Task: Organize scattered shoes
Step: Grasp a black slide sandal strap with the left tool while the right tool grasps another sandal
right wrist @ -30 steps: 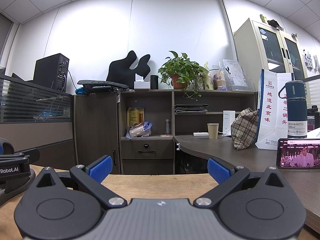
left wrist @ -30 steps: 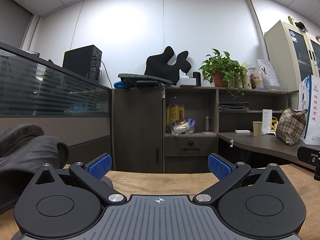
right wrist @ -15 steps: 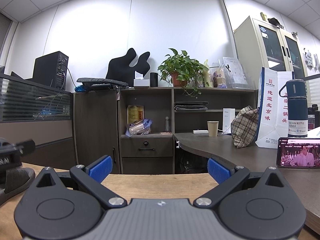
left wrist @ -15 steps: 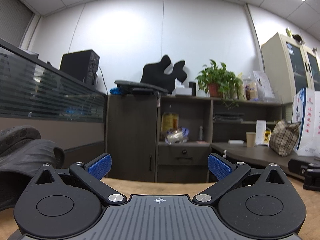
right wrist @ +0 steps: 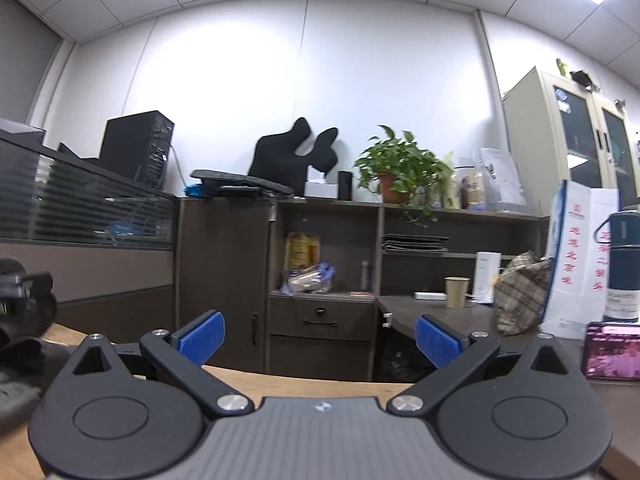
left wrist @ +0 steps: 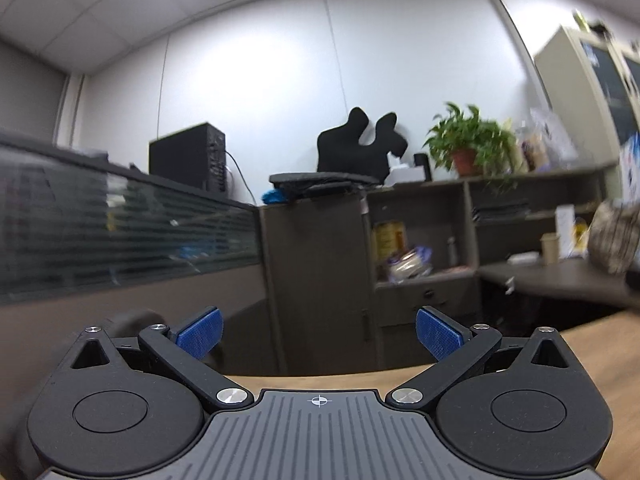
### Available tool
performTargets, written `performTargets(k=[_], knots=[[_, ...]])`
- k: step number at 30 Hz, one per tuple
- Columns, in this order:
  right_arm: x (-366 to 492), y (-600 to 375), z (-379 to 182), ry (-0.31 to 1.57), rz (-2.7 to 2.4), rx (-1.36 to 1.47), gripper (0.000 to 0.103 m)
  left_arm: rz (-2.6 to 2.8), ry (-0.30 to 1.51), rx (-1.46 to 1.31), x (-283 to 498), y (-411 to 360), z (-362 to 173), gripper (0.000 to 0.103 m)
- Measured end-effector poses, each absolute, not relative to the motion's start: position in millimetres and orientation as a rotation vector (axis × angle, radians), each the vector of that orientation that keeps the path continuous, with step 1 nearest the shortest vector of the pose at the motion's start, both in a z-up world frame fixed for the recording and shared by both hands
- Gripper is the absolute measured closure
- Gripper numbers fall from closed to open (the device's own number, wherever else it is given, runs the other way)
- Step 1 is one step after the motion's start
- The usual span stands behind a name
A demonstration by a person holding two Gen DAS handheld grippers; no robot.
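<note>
Blue pads spread wide on my left gripper (left wrist: 318, 334), nothing between them, over the wood table (left wrist: 592, 360). Left view is blurred; a dark rounded shape behind the left finger (left wrist: 200, 336) may be a shoe (left wrist: 134, 318), can't tell for sure. Right view: my right gripper (right wrist: 318, 338) also gapes empty above the table edge. Dark shoe (right wrist: 24, 354) lies on the table at far left, well apart from the pads. Phone (right wrist: 612, 350) at far right, screen lit.
</note>
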State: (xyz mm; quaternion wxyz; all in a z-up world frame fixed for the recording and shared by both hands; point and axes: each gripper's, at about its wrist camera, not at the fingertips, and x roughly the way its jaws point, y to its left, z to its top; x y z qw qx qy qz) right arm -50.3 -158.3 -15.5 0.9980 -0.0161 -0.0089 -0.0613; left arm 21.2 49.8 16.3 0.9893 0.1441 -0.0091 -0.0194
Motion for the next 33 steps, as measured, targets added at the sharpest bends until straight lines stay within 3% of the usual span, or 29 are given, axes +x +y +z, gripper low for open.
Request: performTargets(k=[10, 15, 19, 21, 24, 26, 27, 29, 31, 33], knots=[[-29, -126, -1, 0.053, 0.005, -0.015, 0.000, -0.051, 0.076, 0.781, 23, 58, -4, 0.000], [-13, -95, 13, 0.064, 0.093, -0.062, 0.000, -0.048, 0.126, 0.852, 34, 53, -22, 0.000], [-2, -70, 30, 0.068, 0.155, -0.096, 0.000, -0.057, 0.165, 0.894, 49, 51, -35, 0.006], [2, -58, 38, 0.074, 0.193, -0.101, 0.000, -0.059, 0.181, 0.902, 55, 53, -37, 0.014], [18, -31, 60, 0.083, 0.273, -0.134, 0.000, -0.056, 0.205, 0.923, 67, 55, -42, 0.036], [25, -13, 72, 0.083, 0.316, -0.166, 0.000, -0.070, 0.235, 0.937, 75, 55, -43, 0.055], [28, -4, 78, 0.081, 0.336, -0.184, 0.000, -0.083, 0.251, 0.946, 79, 56, -44, 0.060], [36, 15, 90, 0.087, 0.369, -0.215, 0.000, -0.108, 0.275, 0.962, 82, 58, -47, 0.081], [42, 29, 98, 0.095, 0.392, -0.227, 0.000, -0.119, 0.268, 0.963, 80, 59, -49, 0.094], [52, 47, 107, 0.117, 0.417, -0.220, 0.000, -0.129, 0.261, 0.964, 77, 60, -51, 0.099]])
